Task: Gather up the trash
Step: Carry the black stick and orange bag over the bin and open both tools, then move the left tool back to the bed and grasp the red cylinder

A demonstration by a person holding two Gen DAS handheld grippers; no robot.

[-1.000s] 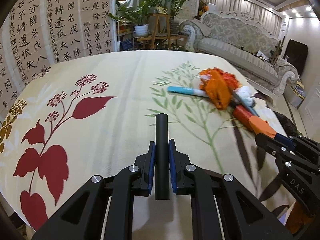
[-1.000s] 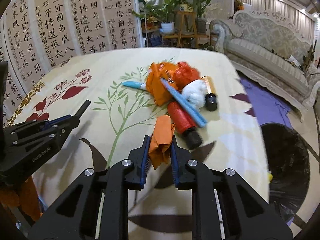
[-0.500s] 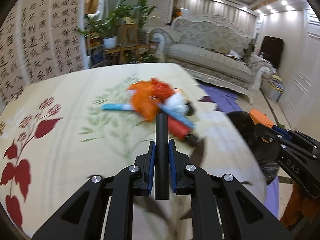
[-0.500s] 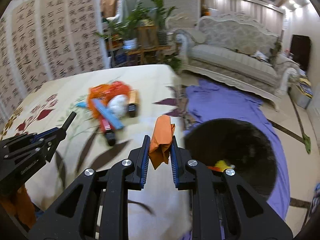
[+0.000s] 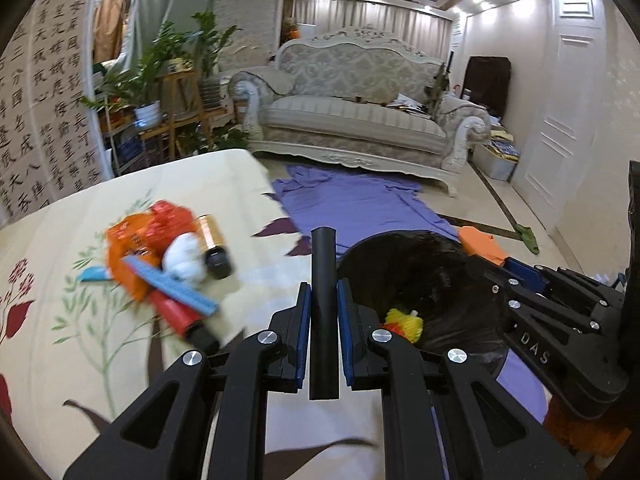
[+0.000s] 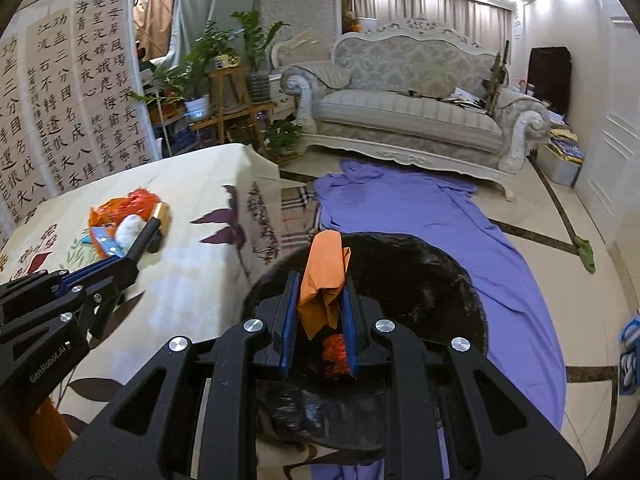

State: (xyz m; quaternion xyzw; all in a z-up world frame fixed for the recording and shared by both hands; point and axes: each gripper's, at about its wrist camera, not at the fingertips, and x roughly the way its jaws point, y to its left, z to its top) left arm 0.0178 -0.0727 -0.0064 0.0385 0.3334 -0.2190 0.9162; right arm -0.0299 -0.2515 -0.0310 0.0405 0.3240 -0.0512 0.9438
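My left claw (image 5: 323, 316) clamps a black tube (image 5: 323, 280); my right claw (image 6: 319, 308) pinches an orange wrapper (image 6: 324, 276). Both hang over the black trash bag (image 6: 420, 280) beside the bench (image 6: 192, 264). Carry step done, I judge; next, let go. Remaining trash pile (image 5: 168, 256), blurred, maybe six pieces.

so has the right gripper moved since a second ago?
Yes. The right gripper, shut on the orange wrapper, swung from over the table to above the black trash bag.

bag mouth (image 6: 420, 280) open | trash pile (image 5: 160, 256) left (on table)
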